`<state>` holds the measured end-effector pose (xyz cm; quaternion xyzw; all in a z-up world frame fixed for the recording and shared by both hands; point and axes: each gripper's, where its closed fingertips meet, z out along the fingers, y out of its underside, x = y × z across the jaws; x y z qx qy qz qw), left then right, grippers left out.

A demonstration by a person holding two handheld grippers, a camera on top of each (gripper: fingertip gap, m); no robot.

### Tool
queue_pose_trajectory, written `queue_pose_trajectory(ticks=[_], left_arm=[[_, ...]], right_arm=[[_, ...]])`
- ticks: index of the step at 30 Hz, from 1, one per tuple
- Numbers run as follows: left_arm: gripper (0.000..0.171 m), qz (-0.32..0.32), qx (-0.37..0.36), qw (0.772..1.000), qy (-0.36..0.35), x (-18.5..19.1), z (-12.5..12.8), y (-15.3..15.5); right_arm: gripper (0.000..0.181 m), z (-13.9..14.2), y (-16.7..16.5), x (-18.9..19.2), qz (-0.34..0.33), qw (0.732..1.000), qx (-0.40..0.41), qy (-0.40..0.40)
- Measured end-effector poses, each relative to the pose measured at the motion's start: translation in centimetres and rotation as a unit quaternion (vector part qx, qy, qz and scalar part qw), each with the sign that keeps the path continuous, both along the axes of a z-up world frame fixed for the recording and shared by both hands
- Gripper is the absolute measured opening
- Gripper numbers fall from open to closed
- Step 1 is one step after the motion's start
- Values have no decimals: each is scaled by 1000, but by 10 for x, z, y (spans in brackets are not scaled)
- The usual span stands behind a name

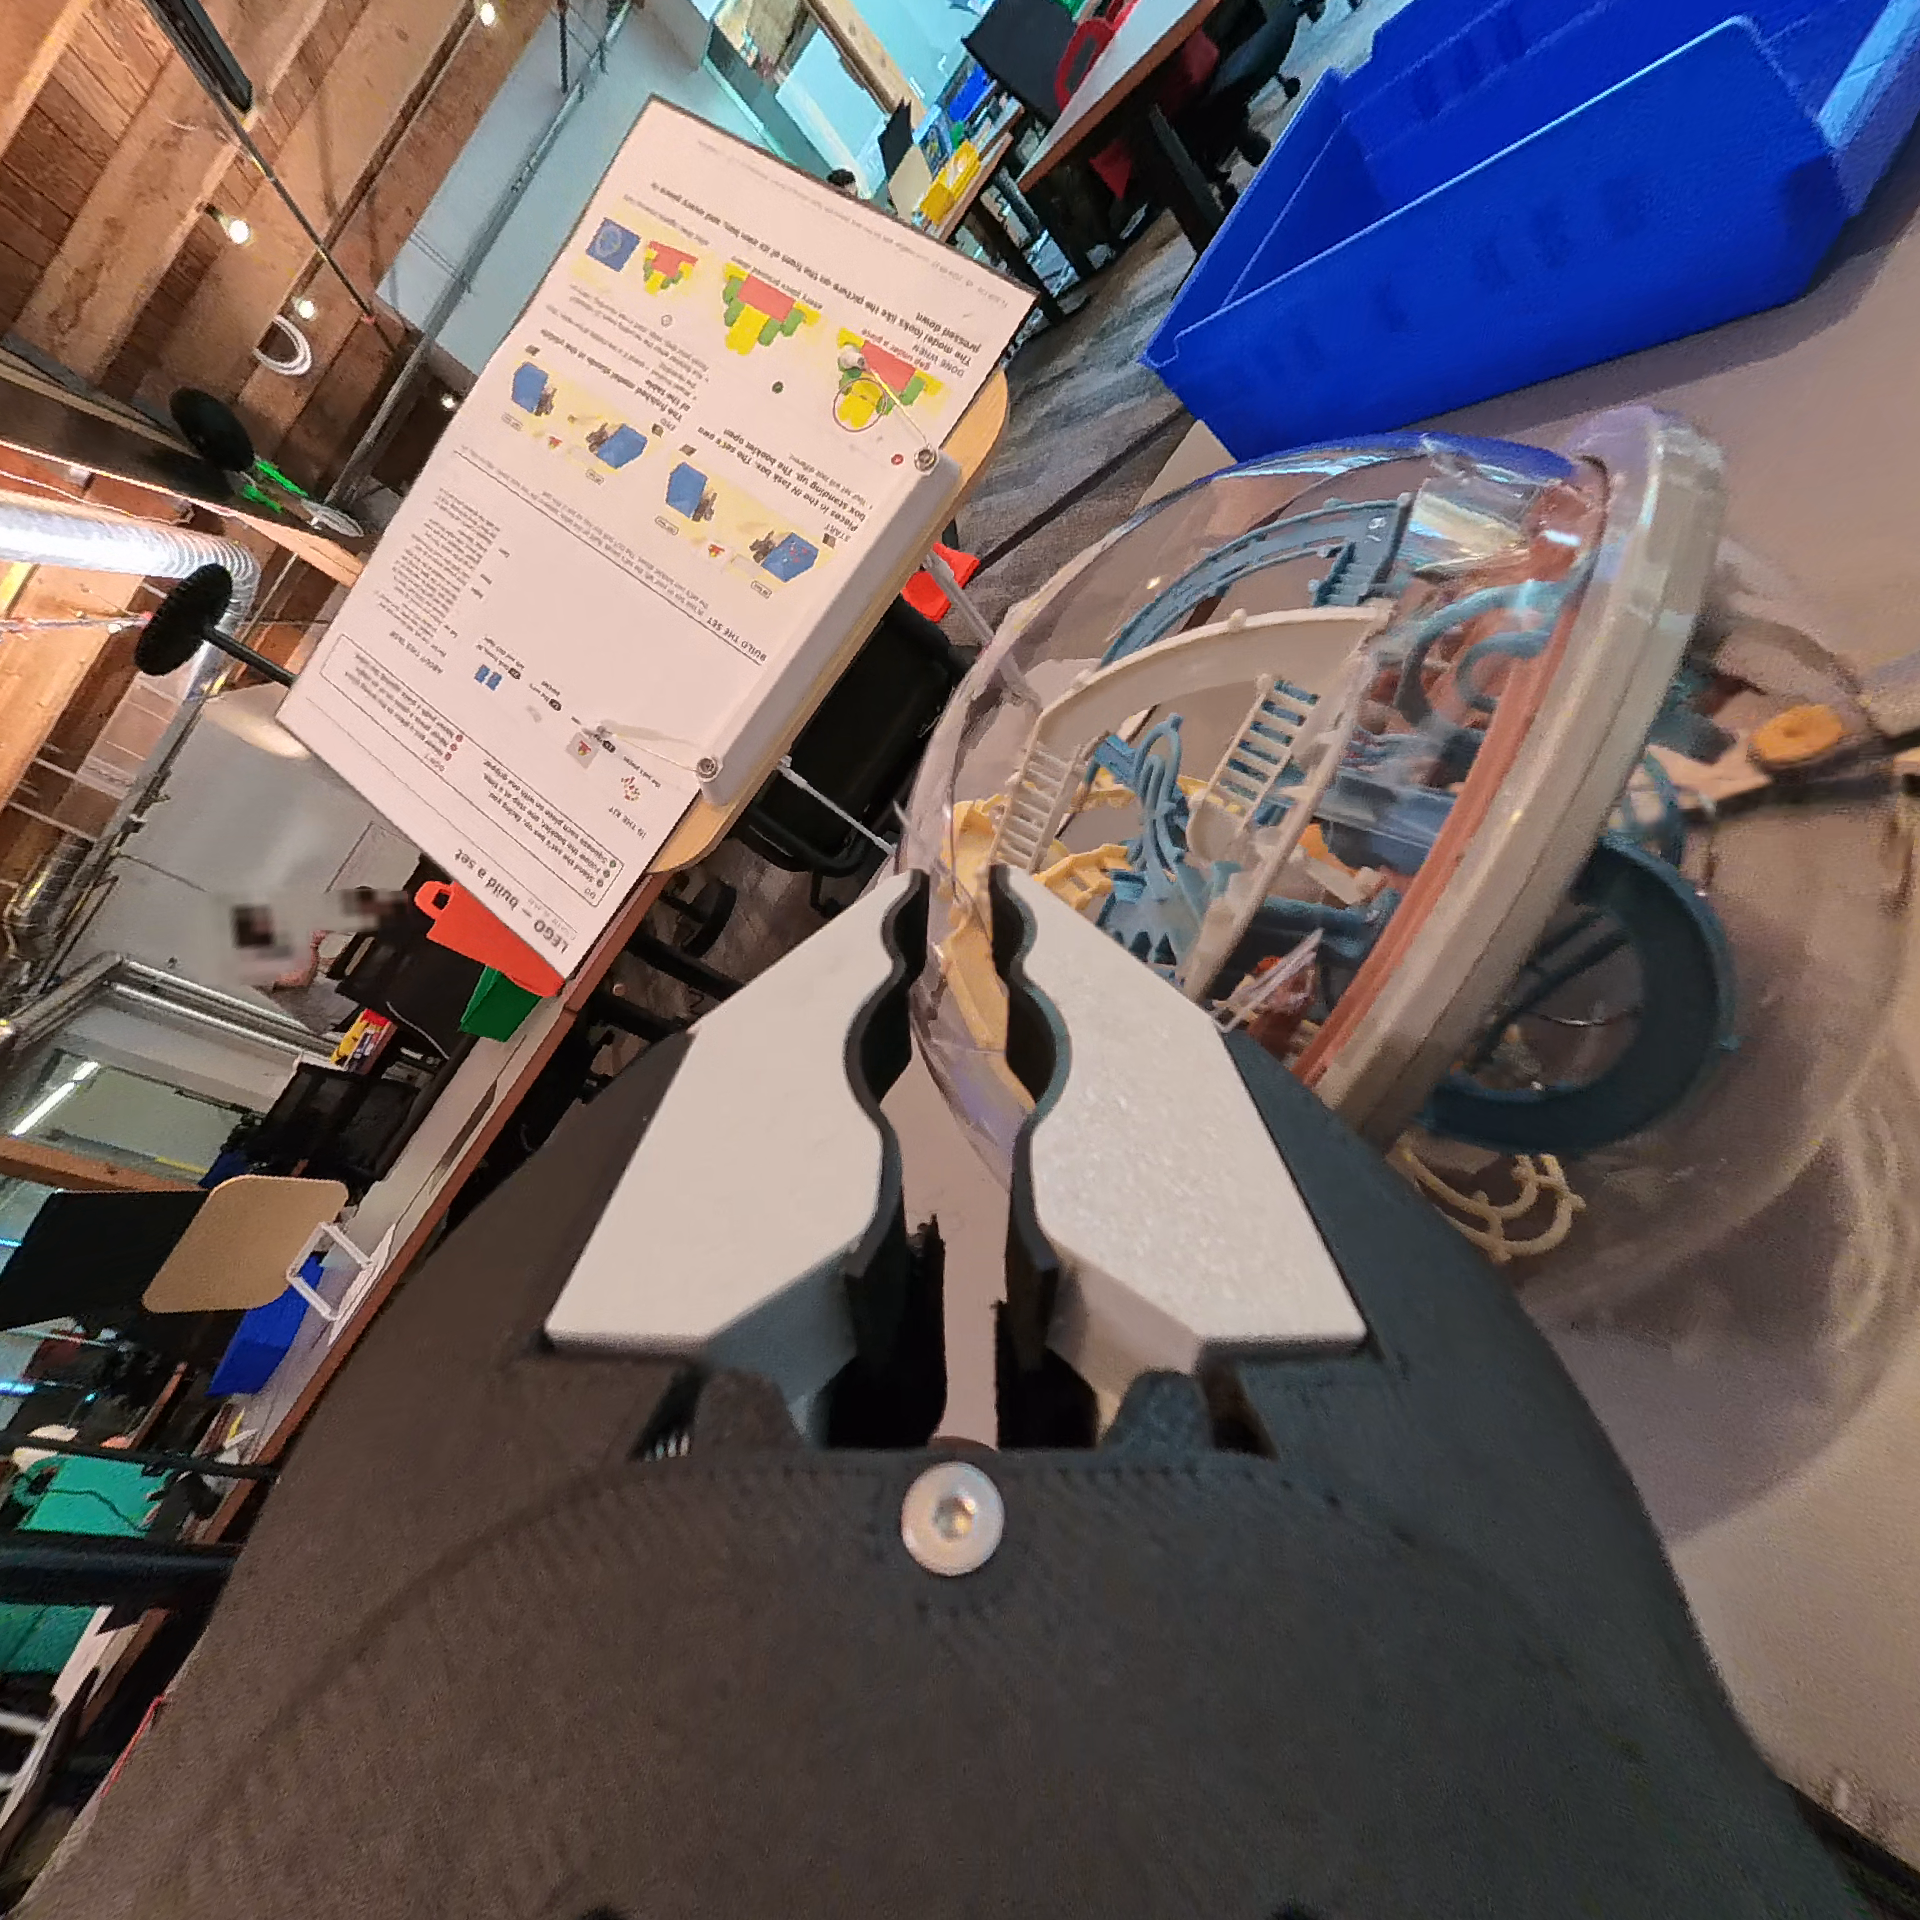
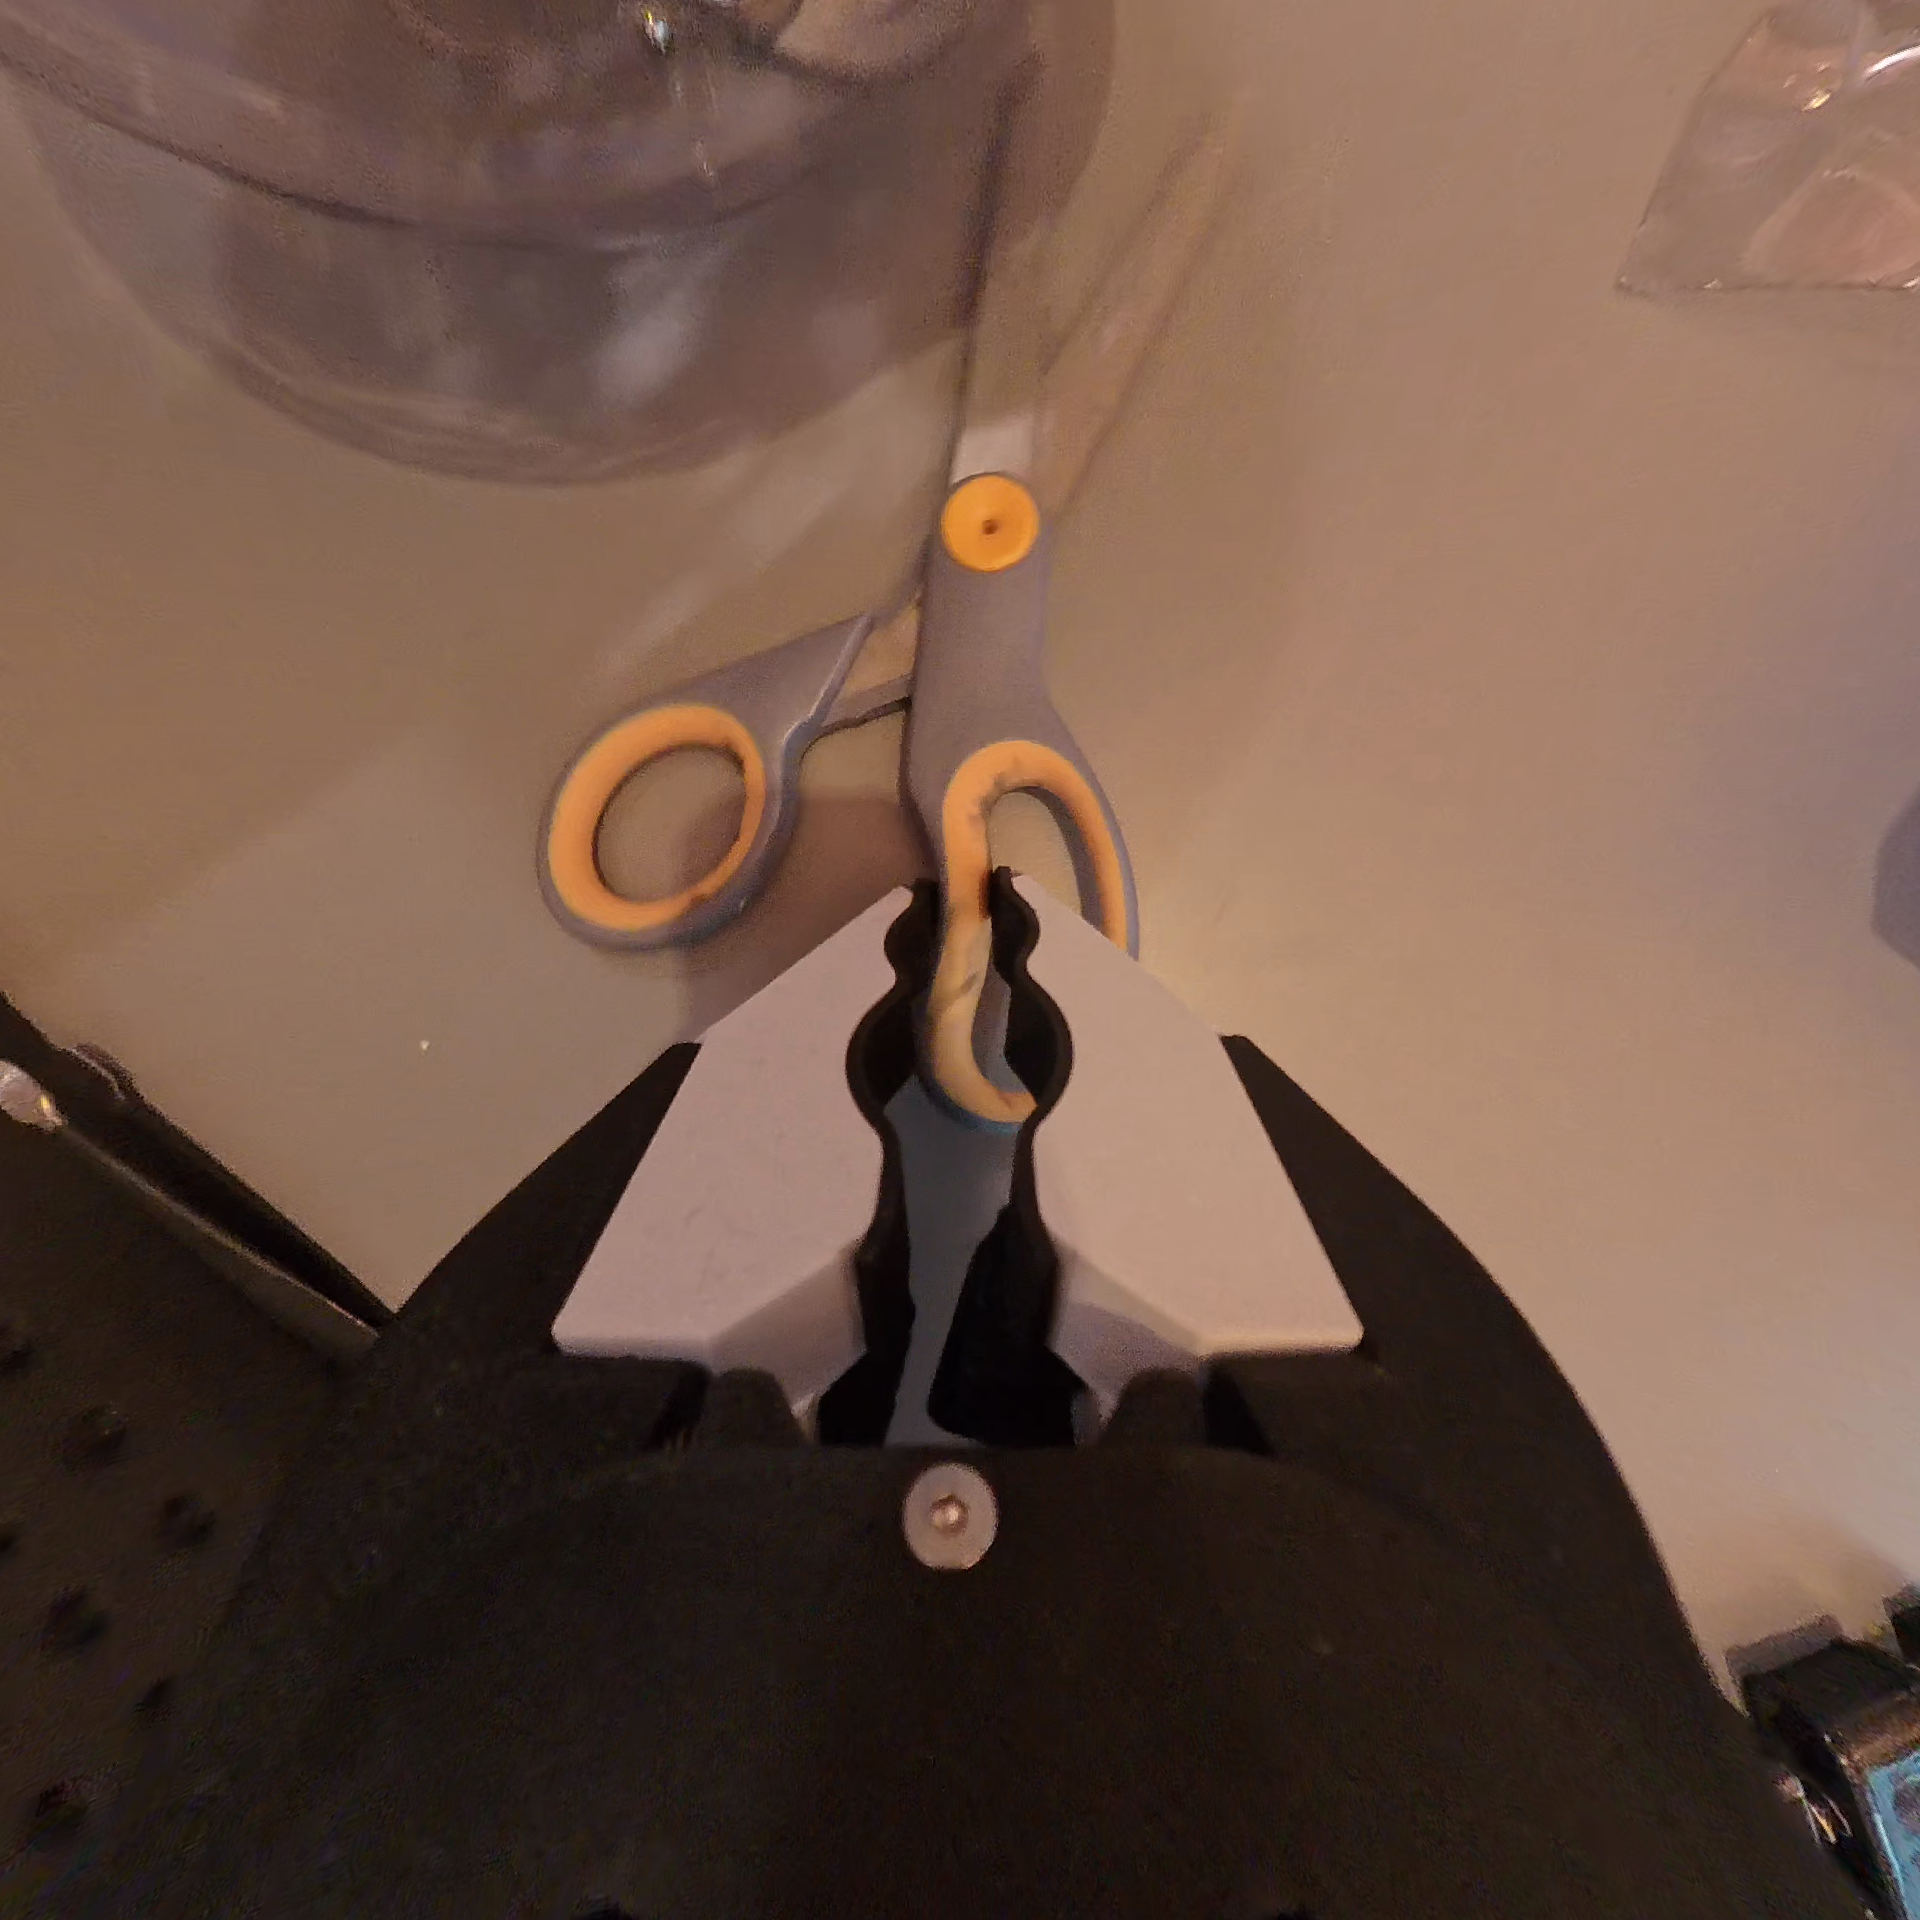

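- Our right gripper [image 2: 961, 883] has its fingers closed on the scissors [image 2: 982, 665]. It pinches one side of the larger orange-lined handle loop, and the loop's rim runs back between the pads.
- The grip takes only that one loop. The smaller loop [image 2: 655, 821] hangs free to the left, splayed away from the held one, so the handles stand spread.
- We judge this a narrow hold, with a thin curved rim in a two-finger pinch. The tool could pivot about the pads if it were loaded sideways.
- Past the orange pivot [image 2: 989, 523] the blades reach forward and blur into the clear plastic. We cannot tell where the tips lie or whether they touch it.
- Our left gripper [image 1: 956, 894] is also closed. Its fingers clamp a thin edge of the clear plastic shell [image 1: 1299, 582], which passes between the tips and back into the gap.
- The shell is a rounded dome lying tilted on the grey table [image 1: 1818, 1195]. A grey rim rings it, and blue, cream and yellow track pieces sit inside.
- The same shell fills the upper left of the right wrist view, just ahead of the scissors.
- A crumpled piece of clear film [image 2: 1787, 156] lies apart on the table.
- Beyond these, a printed instruction board [image 1: 665, 499] stands tilted, and blue bins [image 1: 1558, 229] sit at the table's far side.
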<state>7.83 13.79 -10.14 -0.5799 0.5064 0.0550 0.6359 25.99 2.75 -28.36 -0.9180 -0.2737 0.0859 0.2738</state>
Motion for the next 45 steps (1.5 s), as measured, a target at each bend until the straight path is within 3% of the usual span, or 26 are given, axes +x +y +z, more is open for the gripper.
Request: queue_pose_trajectory(ticks=[11, 17, 20, 26, 30, 33, 35, 40, 45], left_arm=[[29, -61, -35, 997, -33, -14, -4, -54], [47, -45, -1, 997, -61, -23, 6, -74], [48, -93, -4, 992, -85, -3, 14, -112], [56, -191, -38, 978, -68, 56, -5, -184], [74, -198, 27, 978, -54, 81, 10, -203], [70, -208, 78, 974, -51, 96, 28, -212], [67, -182, 122, 975, -23, 98, 32, -203], [40, -138, 173, 975, 9, 89, 35, -173], [13, -111, 225, 968, -7, 70, 64, -152]], right_arm=[[7, 57, -27, 17, -11, 998, 68, 2], [7, 98, -42, 20, -13, 992, 122, -13], [8, 120, -52, 17, -9, 989, 146, -28], [7, 175, -68, -8, 30, 976, 199, -77], [8, 213, -72, -36, 75, 965, 218, -128], [8, 229, -69, -59, 107, 961, 212, -139], [8, 234, -64, -72, 119, 961, 205, -141], [8, 244, -49, -95, 137, 966, 192, -110], [8, 251, -25, -104, 150, 970, 164, -99]])
